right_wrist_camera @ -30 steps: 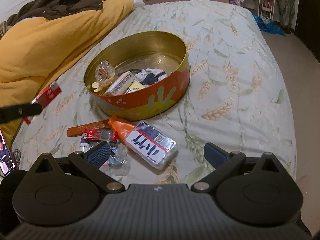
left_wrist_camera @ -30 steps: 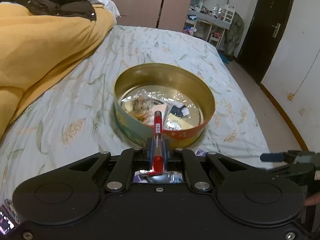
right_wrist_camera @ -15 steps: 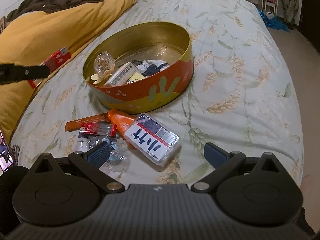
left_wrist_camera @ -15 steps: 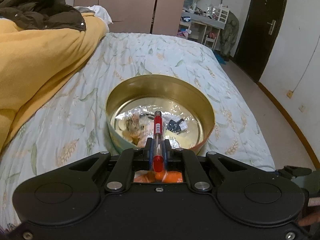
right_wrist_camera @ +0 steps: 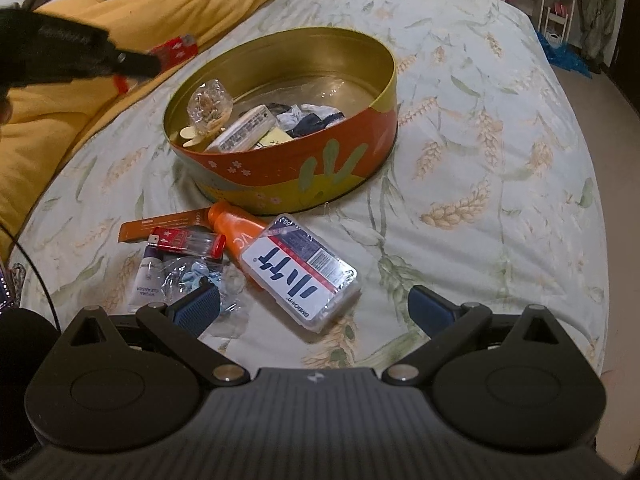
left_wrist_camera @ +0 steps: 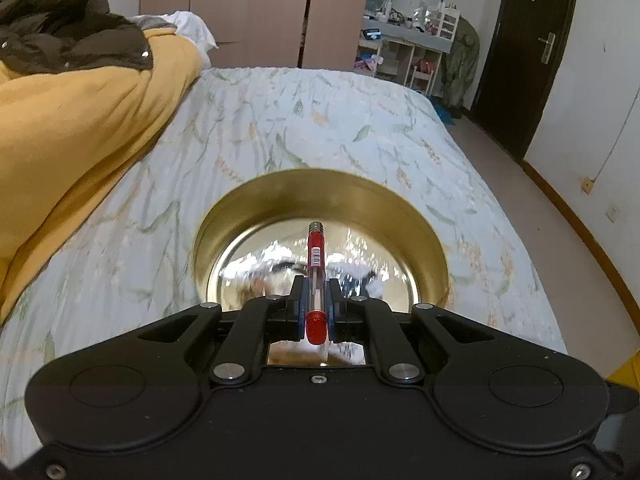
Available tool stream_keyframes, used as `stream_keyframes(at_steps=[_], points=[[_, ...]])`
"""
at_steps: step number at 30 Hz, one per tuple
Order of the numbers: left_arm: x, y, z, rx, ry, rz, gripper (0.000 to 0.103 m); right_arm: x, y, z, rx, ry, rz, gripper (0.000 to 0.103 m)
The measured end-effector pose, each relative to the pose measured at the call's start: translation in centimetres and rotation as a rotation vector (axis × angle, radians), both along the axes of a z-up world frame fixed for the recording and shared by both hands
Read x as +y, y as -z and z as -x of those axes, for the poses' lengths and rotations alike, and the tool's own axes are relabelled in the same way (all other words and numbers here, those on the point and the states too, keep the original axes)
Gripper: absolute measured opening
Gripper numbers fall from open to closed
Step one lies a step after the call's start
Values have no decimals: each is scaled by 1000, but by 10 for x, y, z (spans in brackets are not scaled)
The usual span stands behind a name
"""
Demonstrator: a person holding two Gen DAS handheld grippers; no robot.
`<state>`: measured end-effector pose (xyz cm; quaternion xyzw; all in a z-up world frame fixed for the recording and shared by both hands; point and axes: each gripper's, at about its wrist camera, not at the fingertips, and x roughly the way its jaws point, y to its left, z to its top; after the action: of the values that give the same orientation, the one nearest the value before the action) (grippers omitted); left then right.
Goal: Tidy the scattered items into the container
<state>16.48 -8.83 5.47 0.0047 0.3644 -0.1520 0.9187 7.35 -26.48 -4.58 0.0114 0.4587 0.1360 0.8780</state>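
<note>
Left tongs (left_wrist_camera: 316, 300) with pen (left_wrist_camera: 315, 268) above tin's (left_wrist_camera: 320, 192) open centre.

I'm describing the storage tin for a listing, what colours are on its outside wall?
Orange above yellow, with green plant shapes and small pale flowers; the round tin shows this best in the right wrist view.

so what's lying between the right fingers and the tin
In the right wrist view, a clear plastic case lies between the right gripper and the tin, with an orange tube poking out beside it. No bare stretch.
</note>
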Motion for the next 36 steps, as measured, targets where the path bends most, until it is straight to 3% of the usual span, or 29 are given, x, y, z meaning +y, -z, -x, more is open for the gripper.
stream_keyframes(at_steps=[5,7,9,11,18,29,36], points=[[-7,1,-25,-6,21,-1,9,0,3,-5,5,-7,8,103],[-6,6,-34,9,35,-8,20,0,5,-6,8,-11,12,103],[-4,9,-37,8,0,-34,75,1,6,-7,10,-18,18,103],[3,11,-32,-26,-27,-41,85,4,7,-7,5,-32,31,103],[31,29,-19,67,-19,20,85,13,11,-13,5,-78,56,103],[63,67,14,159,-33,13,85,30,24,-35,54,-232,119,96],[72,83,34,199,-26,19,85,33,30,-42,78,-255,133,93]])
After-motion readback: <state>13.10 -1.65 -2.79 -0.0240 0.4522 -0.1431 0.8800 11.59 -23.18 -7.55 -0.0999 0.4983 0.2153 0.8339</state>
